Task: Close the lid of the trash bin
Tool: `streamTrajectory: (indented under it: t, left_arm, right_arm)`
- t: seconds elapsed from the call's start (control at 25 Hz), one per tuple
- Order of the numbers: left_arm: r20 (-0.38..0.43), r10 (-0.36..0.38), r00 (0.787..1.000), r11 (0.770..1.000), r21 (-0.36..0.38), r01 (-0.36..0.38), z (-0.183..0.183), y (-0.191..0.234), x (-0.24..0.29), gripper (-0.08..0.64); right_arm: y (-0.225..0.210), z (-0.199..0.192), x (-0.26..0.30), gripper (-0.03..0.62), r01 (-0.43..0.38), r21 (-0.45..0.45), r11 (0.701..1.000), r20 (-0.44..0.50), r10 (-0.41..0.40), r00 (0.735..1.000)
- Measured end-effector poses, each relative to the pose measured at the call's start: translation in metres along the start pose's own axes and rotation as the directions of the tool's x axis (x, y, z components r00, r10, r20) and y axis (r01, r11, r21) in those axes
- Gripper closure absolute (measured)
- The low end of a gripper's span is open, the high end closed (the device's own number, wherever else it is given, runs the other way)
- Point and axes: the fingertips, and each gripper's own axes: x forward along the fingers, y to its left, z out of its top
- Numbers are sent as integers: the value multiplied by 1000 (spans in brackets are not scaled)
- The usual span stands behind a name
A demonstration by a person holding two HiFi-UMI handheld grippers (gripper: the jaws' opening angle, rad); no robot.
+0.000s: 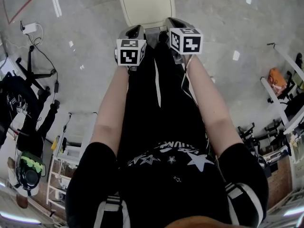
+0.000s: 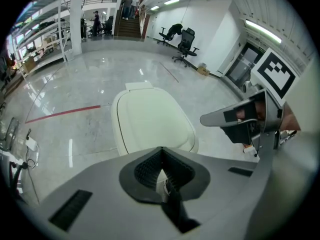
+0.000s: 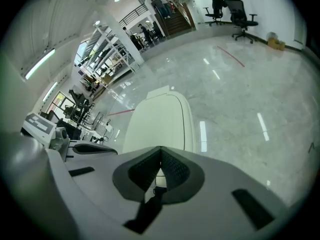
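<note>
The trash bin point(image 1: 147, 4) is cream-white and stands on the grey floor just ahead of me; its lid point(image 2: 152, 119) lies flat on top, and it shows the same way in the right gripper view point(image 3: 161, 119). My left gripper point(image 1: 136, 31) is held over the bin's near edge, its jaws shut together with nothing between them point(image 2: 161, 158). My right gripper point(image 1: 172, 23) hangs beside it at the same height, also shut and empty point(image 3: 160, 156). Each gripper shows in the other's view: the right gripper point(image 2: 245, 116) and the left gripper point(image 3: 92, 148). Whether either one touches the lid is hidden.
A person in black point(image 1: 26, 127) stands at the left near a white shelf unit point(image 1: 64, 170). A power adapter and cables point(image 1: 29, 28) lie on the floor at the far left. Racks and gear point(image 1: 285, 108) line the right side. Office chairs point(image 2: 182, 44) stand by the far wall.
</note>
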Motion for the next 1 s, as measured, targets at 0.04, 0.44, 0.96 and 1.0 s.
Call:
streamTrajectory:
  t: [0.04, 0.44, 0.96, 1.0]
  left_arm:
    - [17, 3, 1000, 1000, -1, -3, 7, -1, -8, 549]
    - [238, 23, 971, 1000, -12, -21, 97, -29, -115, 549]
    - [392, -89, 916, 994, 89, 59, 161, -30, -224, 549]
    - [400, -102, 911, 992, 103, 66, 159, -26, -235, 549]
  right_arm:
    - [3, 8, -8, 586, -4, -1, 1000, 15, 4, 1000]
    - [31, 94, -111, 586, -39, -19, 999, 184, 42, 982]
    - [93, 136, -205, 586, -18, -45, 999, 351, 33, 936]
    - [102, 135, -209, 586, -20, -33, 999, 373, 31, 927]
